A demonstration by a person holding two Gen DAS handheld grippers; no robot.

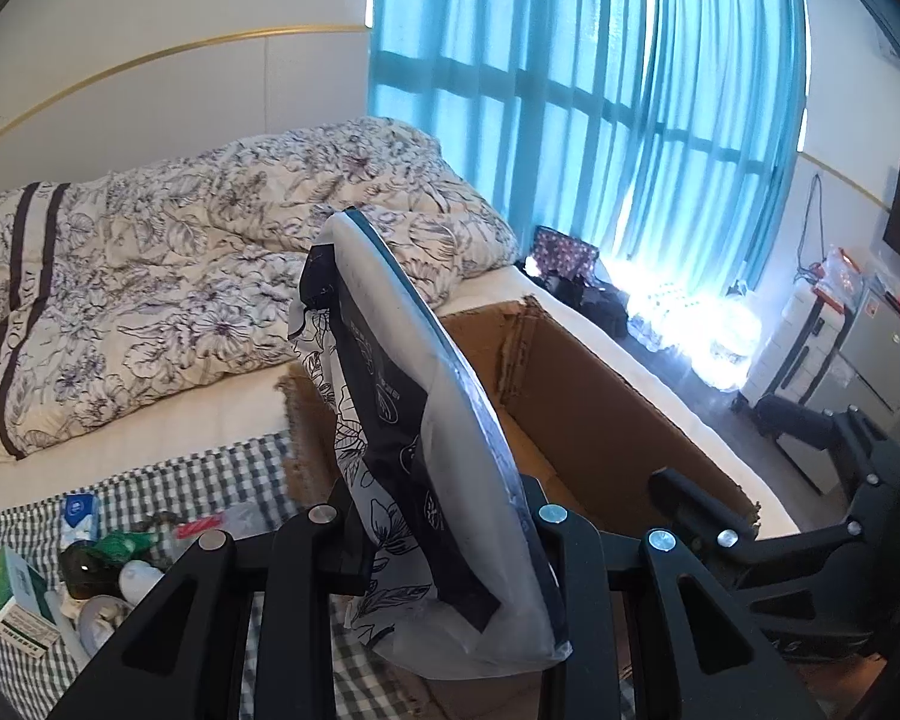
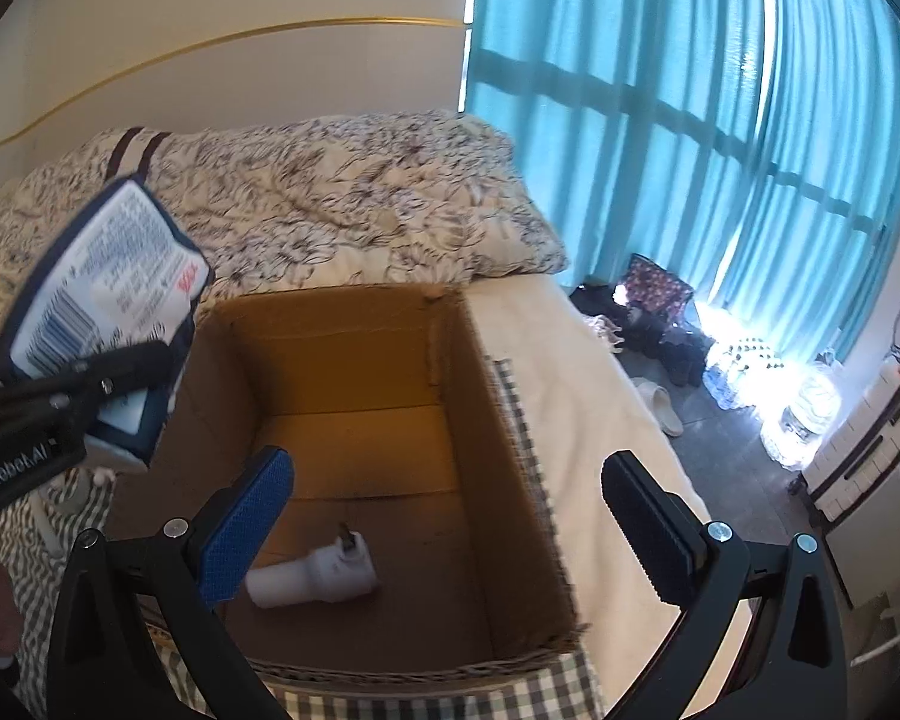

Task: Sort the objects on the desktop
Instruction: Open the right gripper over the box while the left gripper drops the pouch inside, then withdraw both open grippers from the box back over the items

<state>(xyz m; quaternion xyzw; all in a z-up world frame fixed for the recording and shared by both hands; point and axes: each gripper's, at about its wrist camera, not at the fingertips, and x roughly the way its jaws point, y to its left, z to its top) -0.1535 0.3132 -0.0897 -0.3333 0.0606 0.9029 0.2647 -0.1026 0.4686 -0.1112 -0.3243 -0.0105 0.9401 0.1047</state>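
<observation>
A bed covered by a checked cloth point(image 2: 546, 684) was seen. The right tongs point(image 2: 450, 534) were spread wide above an open cardboard box point(image 2: 492, 420) holding a white bottle point(image 2: 312, 579). The left tongs point(image 1: 444, 540) were clamped on a packet point(image 1: 420, 420). Beyond lay a floral duvet point(image 1: 180, 240) and teal curtains point(image 1: 600, 90).

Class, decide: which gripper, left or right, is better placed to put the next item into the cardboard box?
Left. The left gripper already grips a packet beside the cardboard box; the right gripper hangs open and empty above it.
</observation>
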